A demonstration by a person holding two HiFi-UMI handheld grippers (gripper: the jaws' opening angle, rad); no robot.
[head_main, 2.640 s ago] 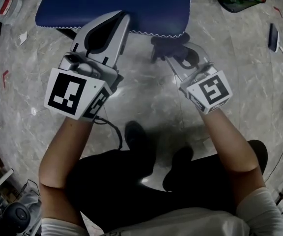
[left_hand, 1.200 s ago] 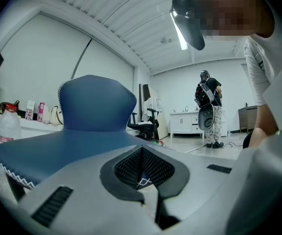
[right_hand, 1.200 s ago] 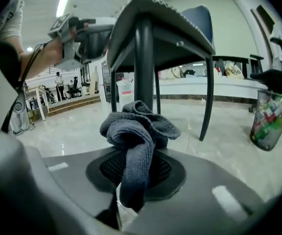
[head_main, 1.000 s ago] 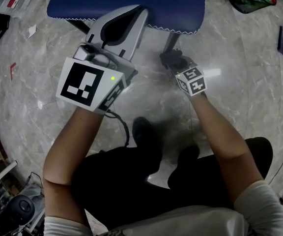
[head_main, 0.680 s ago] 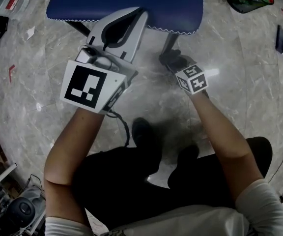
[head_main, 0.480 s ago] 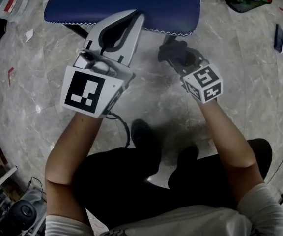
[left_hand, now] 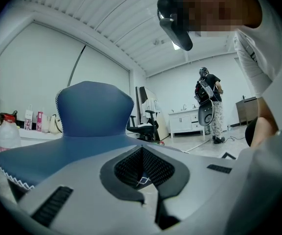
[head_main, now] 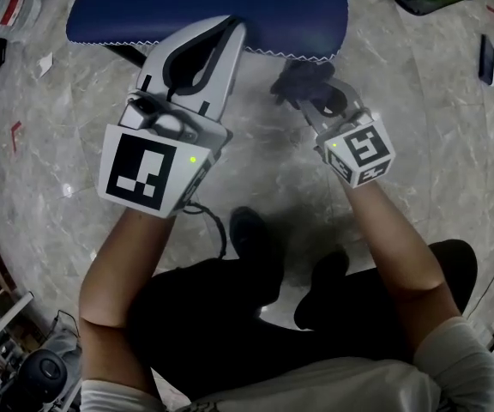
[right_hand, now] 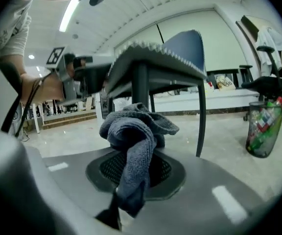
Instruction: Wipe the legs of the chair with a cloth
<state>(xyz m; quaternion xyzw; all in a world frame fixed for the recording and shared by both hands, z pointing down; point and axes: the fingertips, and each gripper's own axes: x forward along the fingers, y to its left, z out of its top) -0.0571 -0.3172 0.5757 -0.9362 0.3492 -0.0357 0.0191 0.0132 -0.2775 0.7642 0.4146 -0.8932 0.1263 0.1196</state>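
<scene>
**Right gripper clamping the cloth before a chair leg**

The right gripper is pressing its jaws together on the grey cloth. One strip is hanging down between the jaws, and the rest is bunching just beyond the tips. Directly past the bunch, the dark leg is rising to the blue seat overhead. Whether cloth and leg are touching cannot be told. A second leg is standing farther off to this gripper's right, with a mesh bin of litter well beyond it. To its left, the left gripper is hovering at the seat's front edge, its jaws meeting at the tips and holding nothing.
</scene>
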